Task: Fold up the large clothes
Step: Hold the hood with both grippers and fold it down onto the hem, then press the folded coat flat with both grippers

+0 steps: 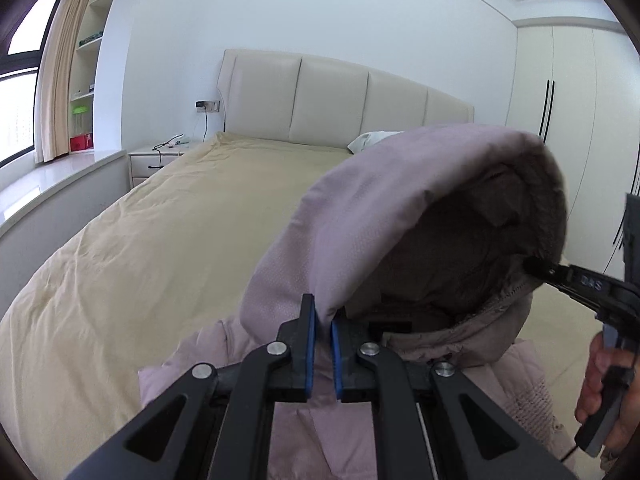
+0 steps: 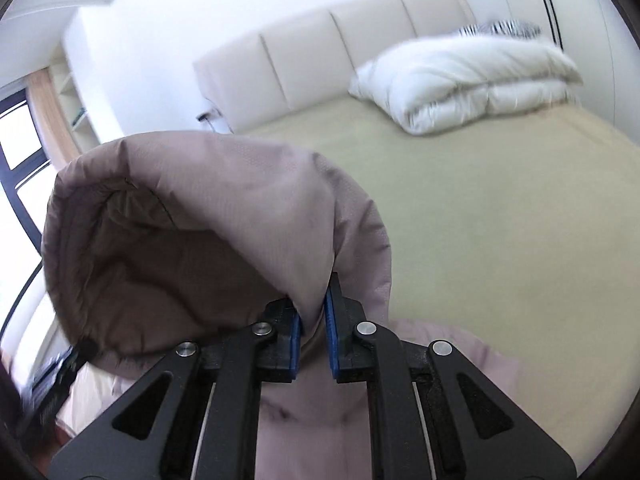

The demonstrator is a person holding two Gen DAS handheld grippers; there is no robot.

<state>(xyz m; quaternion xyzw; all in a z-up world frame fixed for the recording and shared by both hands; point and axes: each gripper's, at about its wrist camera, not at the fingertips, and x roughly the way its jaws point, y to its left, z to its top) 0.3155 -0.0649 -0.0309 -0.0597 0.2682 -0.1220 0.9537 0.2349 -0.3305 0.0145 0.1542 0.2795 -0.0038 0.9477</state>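
Left wrist: my left gripper (image 1: 324,322) is clamped on the hood edge of the pink jacket (image 1: 360,208), hood lifted over the beige bed (image 1: 160,220). At 3 o'clock the right gripper (image 1: 534,266) pinches the opposite rim.

Right wrist: my right gripper (image 2: 316,312) is pinched shut on hood fabric; jacket (image 2: 240,200) fills 9 o'clock, white duvet (image 2: 460,80) at 1 o'clock.

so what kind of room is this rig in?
A bedroom, almost certainly: a wide bed with a padded headboard, a nightstand beside it, and a folded white duvet at the head.
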